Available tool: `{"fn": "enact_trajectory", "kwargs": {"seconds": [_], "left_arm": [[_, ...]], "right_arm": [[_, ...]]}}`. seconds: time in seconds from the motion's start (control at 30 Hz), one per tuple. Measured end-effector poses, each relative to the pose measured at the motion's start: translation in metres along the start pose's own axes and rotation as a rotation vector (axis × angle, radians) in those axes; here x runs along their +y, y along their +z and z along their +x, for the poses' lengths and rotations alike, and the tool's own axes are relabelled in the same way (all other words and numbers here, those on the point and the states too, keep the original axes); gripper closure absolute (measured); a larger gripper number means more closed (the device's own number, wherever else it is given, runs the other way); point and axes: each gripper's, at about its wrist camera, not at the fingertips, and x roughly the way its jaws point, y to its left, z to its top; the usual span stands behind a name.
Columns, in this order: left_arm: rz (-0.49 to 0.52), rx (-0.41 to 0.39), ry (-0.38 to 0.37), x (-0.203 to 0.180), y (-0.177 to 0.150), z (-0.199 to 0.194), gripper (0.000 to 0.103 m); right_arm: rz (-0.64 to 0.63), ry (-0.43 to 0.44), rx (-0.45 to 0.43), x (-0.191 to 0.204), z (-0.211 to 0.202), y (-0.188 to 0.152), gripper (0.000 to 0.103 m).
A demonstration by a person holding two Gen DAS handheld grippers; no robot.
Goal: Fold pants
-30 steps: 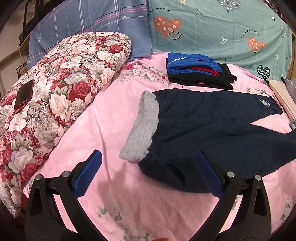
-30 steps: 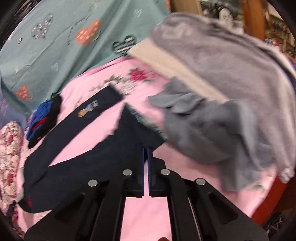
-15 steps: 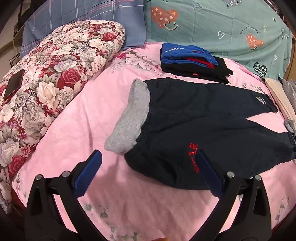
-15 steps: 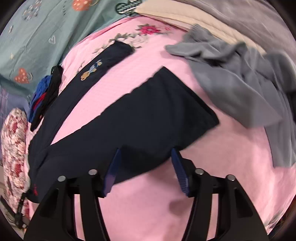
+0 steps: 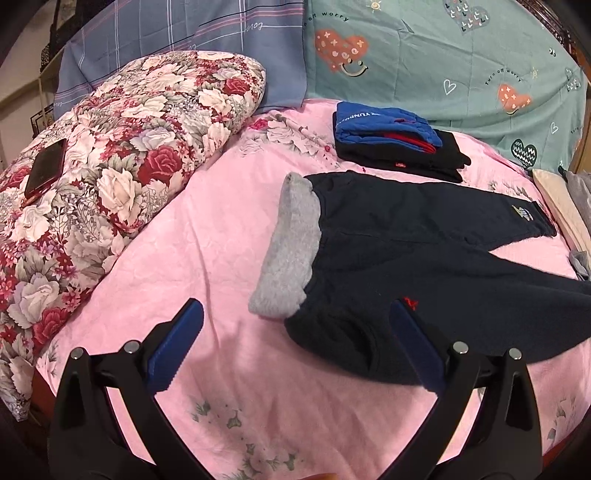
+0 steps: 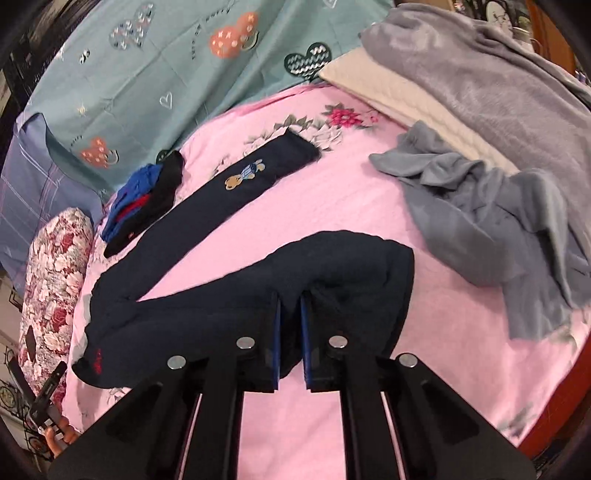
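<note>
Right gripper (image 6: 290, 343) is sitting nearest the camera, jaws just closed to a narrow gap and pinching the hem end of the near leg of the navy pants (image 6: 236, 295), with dark fabric bunched between the blue pads. Left gripper (image 5: 295, 343) is hovering low over the pink bedsheet (image 5: 207, 236) with jaws spread wide and nothing between them, its right pad (image 5: 413, 343) overlapping the near edge of the pants at the hip end in the left wrist view; contact cannot be told. The pants are lying flat on the bed, legs splayed in a V, grey fleece waistband (image 5: 291, 247) turned outward at the left end, small red lettering (image 5: 410, 302) near the hip, a bear patch (image 6: 243, 173) on the far leg. Just beyond the pants a folded stack of clothes (image 5: 391, 140), blue over red over black, is resting on the sheet. At the right, a crumpled grey garment (image 6: 476, 206) is lying near the held leg, with a cream folded piece (image 6: 402, 99) and a grey blanket (image 6: 498, 81) behind it. At the left, a floral quilt (image 5: 122, 170) is carrying a dark phone (image 5: 46, 168). Farthest back, a teal heart-print pillow (image 5: 443, 62) and a blue plaid pillow (image 5: 184, 33) are leaning at the head of the bed.
</note>
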Motion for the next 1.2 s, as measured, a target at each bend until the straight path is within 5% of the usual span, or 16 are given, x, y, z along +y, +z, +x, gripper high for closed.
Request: {"fn": "enact_trajectory", "kwargs": {"seconds": [0.1, 0.17, 0.27, 0.37, 0.47, 0.57, 0.77, 0.83, 1.0, 1.2], "left_arm": [[0.032, 0.011, 0.001, -0.006, 0.001, 0.006, 0.002], [0.066, 0.036, 0.013, -0.01, 0.0, 0.013, 0.002], [0.103, 0.04, 0.035, -0.004, 0.006, 0.014, 0.002], [0.119, 0.022, 0.023, 0.008, 0.027, 0.013, 0.002], [0.155, -0.015, -0.009, 0.013, 0.059, 0.017, 0.002], [0.245, -0.034, -0.055, 0.005, 0.091, 0.031, 0.002], [0.388, 0.097, -0.268, -0.015, 0.139, 0.091, 0.002], [0.407, 0.139, -0.306, -0.02, 0.151, 0.113, 0.003], [0.487, 0.262, -0.381, -0.039, 0.174, 0.178, 0.042], [0.591, 0.391, -0.43, -0.051, 0.183, 0.232, 0.044]], "right_arm": [[0.014, -0.062, 0.062, -0.015, 0.019, -0.012, 0.091], [0.046, -0.14, 0.194, -0.032, 0.051, -0.021, 0.08], [0.129, -0.137, 0.202, -0.041, 0.037, -0.018, 0.063], [0.1, -0.186, 0.076, -0.023, 0.001, -0.002, 0.057], [-0.07, -0.156, -0.074, 0.03, -0.02, 0.016, 0.048], [-0.311, 0.025, -0.124, 0.102, 0.001, 0.025, 0.035], [-0.71, 0.231, 0.173, 0.221, 0.108, 0.037, 0.035], [-0.83, 0.27, 0.186, 0.254, 0.129, 0.045, 0.035], [-1.056, 0.344, 0.282, 0.319, 0.213, 0.071, 0.035], [-1.257, 0.365, 0.372, 0.36, 0.305, 0.08, 0.044]]}}
